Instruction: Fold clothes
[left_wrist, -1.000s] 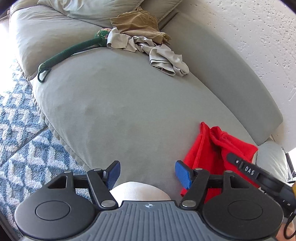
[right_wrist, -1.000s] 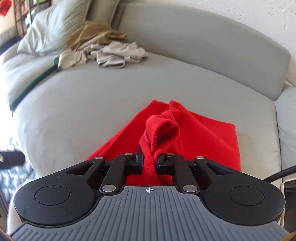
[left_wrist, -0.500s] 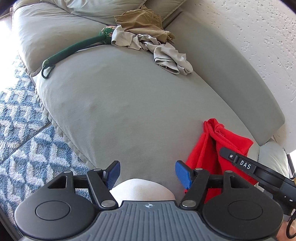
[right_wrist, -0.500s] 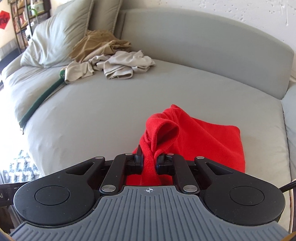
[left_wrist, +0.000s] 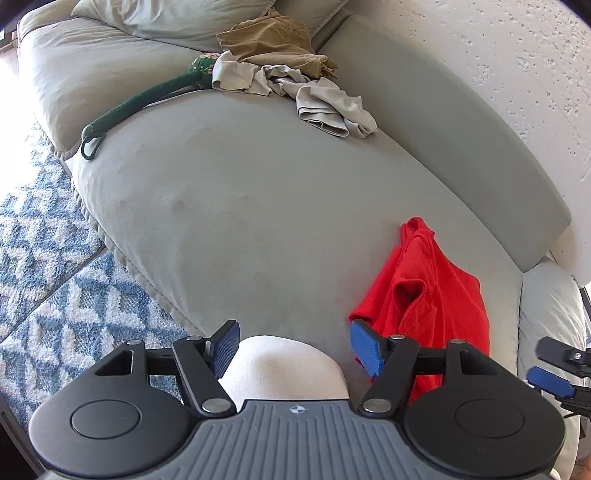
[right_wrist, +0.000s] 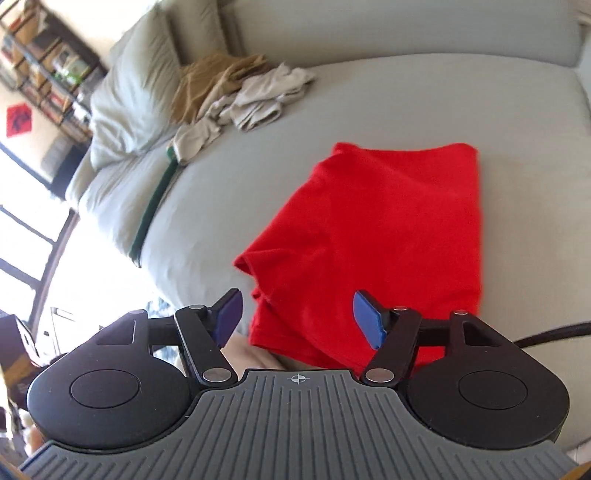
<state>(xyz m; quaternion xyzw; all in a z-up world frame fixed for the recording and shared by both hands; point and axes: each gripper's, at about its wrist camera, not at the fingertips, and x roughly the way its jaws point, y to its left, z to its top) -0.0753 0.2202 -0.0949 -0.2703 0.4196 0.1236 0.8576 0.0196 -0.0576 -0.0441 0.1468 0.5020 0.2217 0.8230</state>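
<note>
Right wrist view showed my right gripper (right_wrist: 294, 317) with its jaws spread wide and nothing between the blue pads (right_wrist: 365, 320), hanging just above the near edge of the red shirt (right_wrist: 384, 229). That shirt lay on the grey sofa (right_wrist: 369, 107), roughly flat, with a short sleeve poking out toward the sofa's front edge and a fairly straight fold along the side nearest the backrest. Some motion blur softened that view, so I could not make out finer creases. Left wrist view gave me the same shirt (left_wrist: 432, 295) from the other side, lying on the sofa (left_wrist: 240, 206) seat toward its right end, close to the backrest, bunched into a ridge at its far tip. My left gripper (left_wrist: 293, 347) also had its jaws parted and empty, held near the sofa's front edge, just to the left of the shirt and not touching it. Under it I saw a knee in light trousers (left_wrist: 284, 365). A blue pad of the right gripper (left_wrist: 550, 382) peeked in past the shirt, at the sofa's right end. At the far left end of the sofa sat a loose pile of unfolded clothes: a tan garment (left_wrist: 273, 40) against the back cushion and pale grey pieces (left_wrist: 321, 99) spilling forward from it. A green strap (left_wrist: 147, 99) ran from that pile toward the sofa's front edge. Beyond the front edge lay a blue and white patterned rug (left_wrist: 48, 266).
</note>
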